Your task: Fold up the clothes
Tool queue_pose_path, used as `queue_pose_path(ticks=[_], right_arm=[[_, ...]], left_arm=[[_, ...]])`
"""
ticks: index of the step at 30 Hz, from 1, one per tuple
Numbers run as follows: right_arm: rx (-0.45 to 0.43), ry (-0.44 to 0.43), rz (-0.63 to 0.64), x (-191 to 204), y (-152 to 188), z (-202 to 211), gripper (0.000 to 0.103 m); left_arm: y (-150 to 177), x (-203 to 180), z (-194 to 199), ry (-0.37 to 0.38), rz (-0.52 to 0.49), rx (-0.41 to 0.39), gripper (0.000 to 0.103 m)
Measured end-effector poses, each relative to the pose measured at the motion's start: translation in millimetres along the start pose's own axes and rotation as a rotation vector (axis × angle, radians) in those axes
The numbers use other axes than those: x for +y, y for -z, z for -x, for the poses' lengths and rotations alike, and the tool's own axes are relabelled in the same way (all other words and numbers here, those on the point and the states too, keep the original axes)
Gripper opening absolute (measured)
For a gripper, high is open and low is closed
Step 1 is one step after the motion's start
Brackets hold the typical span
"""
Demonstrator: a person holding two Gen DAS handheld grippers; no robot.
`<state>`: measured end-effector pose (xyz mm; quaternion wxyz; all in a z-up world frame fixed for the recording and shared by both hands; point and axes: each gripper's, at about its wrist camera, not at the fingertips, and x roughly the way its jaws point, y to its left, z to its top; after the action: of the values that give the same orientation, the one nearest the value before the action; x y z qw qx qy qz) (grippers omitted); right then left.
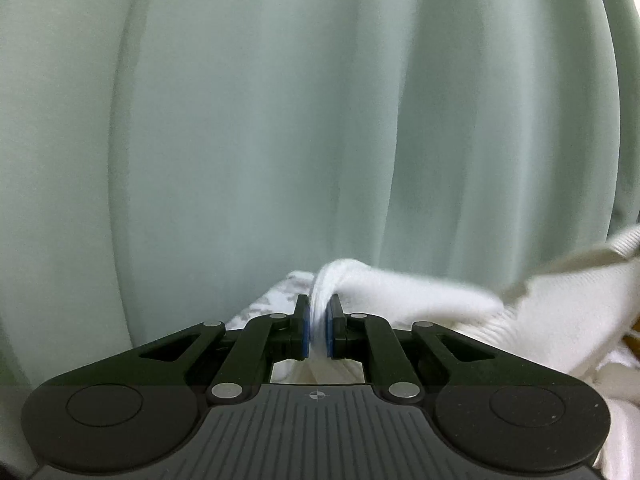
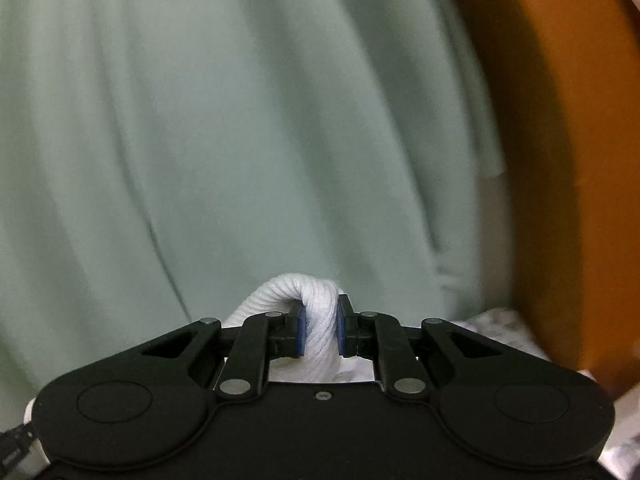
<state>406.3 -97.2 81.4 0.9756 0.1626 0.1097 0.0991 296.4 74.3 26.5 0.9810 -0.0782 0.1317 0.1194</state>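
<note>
Two grippers were closed on one white ribbed garment (image 1: 440,304), which hung in the air in front of a pale green curtain (image 1: 260,120). My left gripper (image 1: 319,328) pinched a thin bunch of cloth between its blue pads; my right gripper (image 2: 322,330) clamped a thicker twisted roll of the same knit (image 2: 316,320). I judged the garment was being held up and spread, so doing it well meant keeping both grips level and pulling apart until the twist at the right fell out. Below lay a marbled surface (image 1: 268,304). I counted one garment, one curtain and one orange-brown panel (image 2: 560,160).
</note>
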Motion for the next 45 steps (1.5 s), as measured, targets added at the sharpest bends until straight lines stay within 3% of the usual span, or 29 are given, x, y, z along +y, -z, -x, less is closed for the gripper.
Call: queue_pose_path(ticks=[4,8,13,18,24,29,31,33,37,42,45], right_arm=[[-0.057,0.019,-0.028,-22,-3,38,0.014],[-0.068,0.061,-0.053,-48,4,67,0.014],[0.030,0.121,-0.146,-92,29,76,0.014],[0.107,0.160,-0.149,-108,57,69,0.014],[0.162,0.160,-0.067,-102,68,63,0.017],[0.171,0.133,-0.010,-99,60,70,0.028],[0.163,0.137,0.040,-94,58,75,0.029],[0.155,0.133,0.081,-88,53,84,0.033],[0.143,0.103,0.147,-76,40,93,0.041],[0.183,0.069,0.236,-56,28,73,0.055],[0.248,0.049,0.267,-47,26,47,0.056]], left_arm=[[-8,7,12,0.005,0.038,-0.028,0.006],[0,14,18,0.010,0.059,0.022,0.006],[21,26,19,0.001,0.069,0.121,0.007],[36,30,16,-0.027,0.035,0.182,0.008],[38,15,32,-0.025,-0.081,0.183,0.011],[37,4,29,0.009,-0.125,0.183,0.011],[35,2,30,0.022,-0.140,0.183,0.016],[33,1,31,0.035,-0.155,0.183,0.028],[26,-3,40,0.054,-0.188,0.156,0.038],[13,-24,40,0.102,-0.249,0.113,0.063],[11,-43,29,0.138,-0.306,0.113,0.067]])
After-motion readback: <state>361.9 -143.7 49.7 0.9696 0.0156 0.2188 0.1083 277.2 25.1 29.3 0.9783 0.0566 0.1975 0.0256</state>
